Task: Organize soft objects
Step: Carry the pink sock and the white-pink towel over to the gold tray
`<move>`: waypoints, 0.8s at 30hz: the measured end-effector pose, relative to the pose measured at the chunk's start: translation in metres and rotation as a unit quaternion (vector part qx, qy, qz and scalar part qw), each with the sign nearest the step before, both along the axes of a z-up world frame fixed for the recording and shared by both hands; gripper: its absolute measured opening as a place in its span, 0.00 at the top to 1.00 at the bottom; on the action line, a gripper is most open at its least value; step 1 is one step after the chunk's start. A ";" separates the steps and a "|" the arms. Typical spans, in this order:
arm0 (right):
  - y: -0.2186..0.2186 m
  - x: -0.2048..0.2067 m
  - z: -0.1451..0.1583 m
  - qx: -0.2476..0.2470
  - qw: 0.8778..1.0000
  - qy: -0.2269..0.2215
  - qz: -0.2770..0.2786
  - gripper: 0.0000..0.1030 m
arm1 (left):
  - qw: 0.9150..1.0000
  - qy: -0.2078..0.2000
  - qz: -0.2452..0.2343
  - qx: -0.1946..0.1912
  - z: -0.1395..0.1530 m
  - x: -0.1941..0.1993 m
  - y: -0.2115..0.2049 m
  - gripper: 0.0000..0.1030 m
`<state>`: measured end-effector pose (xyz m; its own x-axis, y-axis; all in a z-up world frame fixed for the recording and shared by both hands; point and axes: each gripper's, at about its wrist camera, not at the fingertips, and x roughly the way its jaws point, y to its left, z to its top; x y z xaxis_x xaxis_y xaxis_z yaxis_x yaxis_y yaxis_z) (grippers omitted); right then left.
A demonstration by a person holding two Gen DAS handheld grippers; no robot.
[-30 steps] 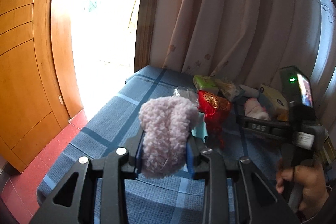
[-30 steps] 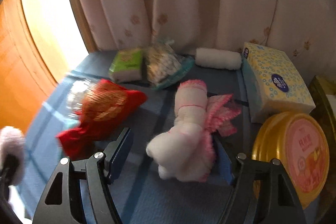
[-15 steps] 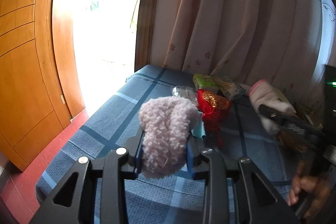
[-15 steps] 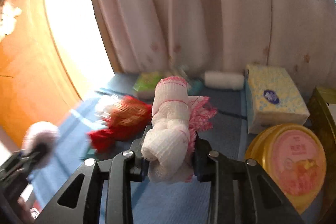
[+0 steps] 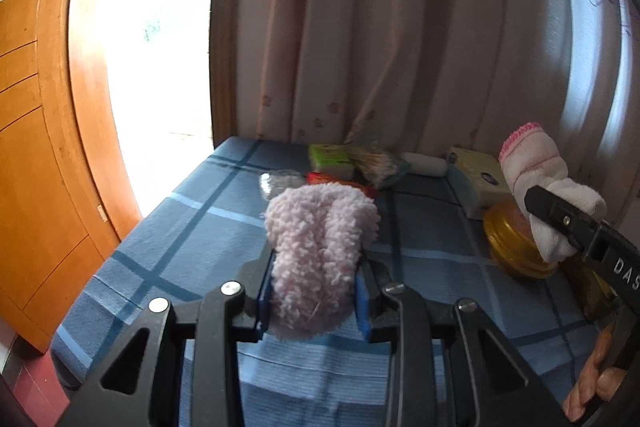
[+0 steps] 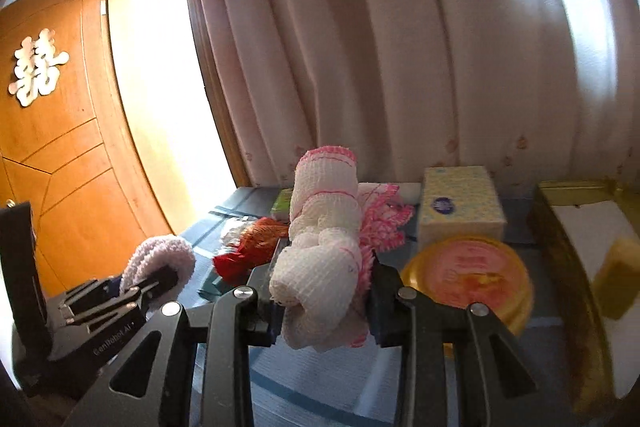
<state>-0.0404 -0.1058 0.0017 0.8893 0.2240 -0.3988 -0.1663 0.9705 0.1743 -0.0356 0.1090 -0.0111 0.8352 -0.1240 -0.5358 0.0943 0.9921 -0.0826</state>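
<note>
Both grippers are carrying something soft above the blue checked worktop point(image 5: 192, 227): the left gripper point(image 5: 314, 301) is clamping a fluffy pale pink cloth point(image 5: 320, 251) between its blue pads, and the right gripper point(image 6: 324, 307) is squeezing a knotted white cloth with pink edging point(image 6: 324, 247) around its lower half. Neither bundle is touching the worktop. Judging by how the pile is bulging over the pads, the fluffy cloth is light, springy and unlikely to slip, so a mid-body pinch is serving well. The knotted cloth is looking equally light but looser; its pink fringe is hanging free to the right, so holding it at the thick knot, as now, is probably the safest place. Nothing here is looking fragile. A tissue box point(image 6: 460, 207), a round yellow tin point(image 6: 468, 275) and a red pouch point(image 6: 248, 247) are sitting further back near the curtain point(image 6: 380, 47).
</note>
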 end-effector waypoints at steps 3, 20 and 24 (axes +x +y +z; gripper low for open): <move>-0.008 -0.010 -0.001 -0.007 1.000 -0.004 -0.012 0.66 | 1.000 0.001 -0.010 0.005 0.002 -0.003 -0.014 0.70; -0.057 -0.037 -0.009 -0.004 0.998 -0.009 -0.064 0.66 | 0.997 -0.007 -0.068 0.039 0.009 -0.009 -0.089 0.70; -0.061 -0.043 -0.009 -0.005 0.997 -0.011 -0.070 0.66 | 0.997 -0.006 -0.071 0.044 0.010 -0.008 -0.095 0.70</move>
